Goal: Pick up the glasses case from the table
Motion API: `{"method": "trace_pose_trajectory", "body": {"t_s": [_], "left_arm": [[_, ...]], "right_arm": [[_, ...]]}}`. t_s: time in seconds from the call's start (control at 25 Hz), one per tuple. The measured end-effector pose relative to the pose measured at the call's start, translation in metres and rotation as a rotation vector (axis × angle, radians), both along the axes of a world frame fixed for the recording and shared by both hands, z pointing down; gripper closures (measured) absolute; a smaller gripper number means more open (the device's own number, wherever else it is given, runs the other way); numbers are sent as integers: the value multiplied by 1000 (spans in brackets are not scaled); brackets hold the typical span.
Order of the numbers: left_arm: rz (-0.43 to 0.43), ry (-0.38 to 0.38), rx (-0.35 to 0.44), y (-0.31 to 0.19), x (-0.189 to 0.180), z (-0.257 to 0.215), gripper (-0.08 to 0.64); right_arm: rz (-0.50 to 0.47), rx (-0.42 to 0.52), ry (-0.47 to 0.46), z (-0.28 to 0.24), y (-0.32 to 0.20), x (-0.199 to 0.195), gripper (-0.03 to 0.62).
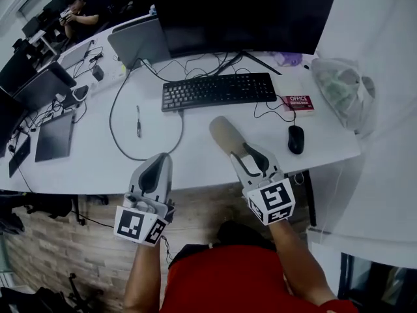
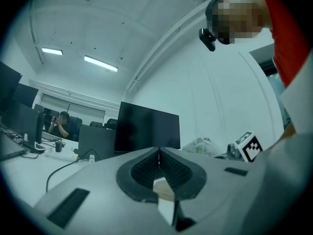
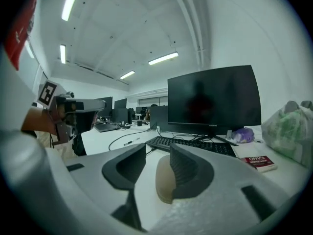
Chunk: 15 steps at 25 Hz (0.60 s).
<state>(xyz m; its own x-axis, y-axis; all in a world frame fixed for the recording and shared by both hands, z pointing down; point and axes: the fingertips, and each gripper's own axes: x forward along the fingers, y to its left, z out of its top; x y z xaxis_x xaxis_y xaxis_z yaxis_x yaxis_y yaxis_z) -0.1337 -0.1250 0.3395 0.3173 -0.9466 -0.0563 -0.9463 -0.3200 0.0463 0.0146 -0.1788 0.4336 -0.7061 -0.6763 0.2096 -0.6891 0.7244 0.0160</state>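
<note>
The beige glasses case [image 1: 223, 133] lies on the white table [image 1: 195, 155] near its front edge, below the keyboard. My right gripper [image 1: 242, 151] is at the case's near end, jaws partly apart. In the right gripper view the case [image 3: 164, 180] sits between the jaws of the right gripper [image 3: 157, 154], close against the right-hand pad, with a gap to the left-hand one. My left gripper [image 1: 159, 158] hovers at the table's front edge to the left, away from the case. The left gripper [image 2: 159, 151] has its jaws together with nothing held.
A black keyboard [image 1: 218, 90] and monitor [image 1: 241, 12] stand behind the case. A black mouse [image 1: 296, 138] and a red book [image 1: 298, 102] lie to its right, a plastic bag [image 1: 342, 90] at the far right. A pen [image 1: 138, 121] and cables lie left.
</note>
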Motion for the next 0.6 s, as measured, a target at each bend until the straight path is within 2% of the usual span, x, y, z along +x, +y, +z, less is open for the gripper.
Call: {"method": "trace_pose_trajectory", "body": {"t_s": [0.2,0.36,0.6], "left_arm": [[-13,2,-42,-30,6,16,549],[-7,9,-67,-42,3,22,549],[58,18,-86,-53,0,28,549]], "right_arm": [[-40,-97,74,35,-34,-8,339],[-85,-201,170,66,-49,-20,238],[-96,-302,326,100,-63,-33,155]]}}
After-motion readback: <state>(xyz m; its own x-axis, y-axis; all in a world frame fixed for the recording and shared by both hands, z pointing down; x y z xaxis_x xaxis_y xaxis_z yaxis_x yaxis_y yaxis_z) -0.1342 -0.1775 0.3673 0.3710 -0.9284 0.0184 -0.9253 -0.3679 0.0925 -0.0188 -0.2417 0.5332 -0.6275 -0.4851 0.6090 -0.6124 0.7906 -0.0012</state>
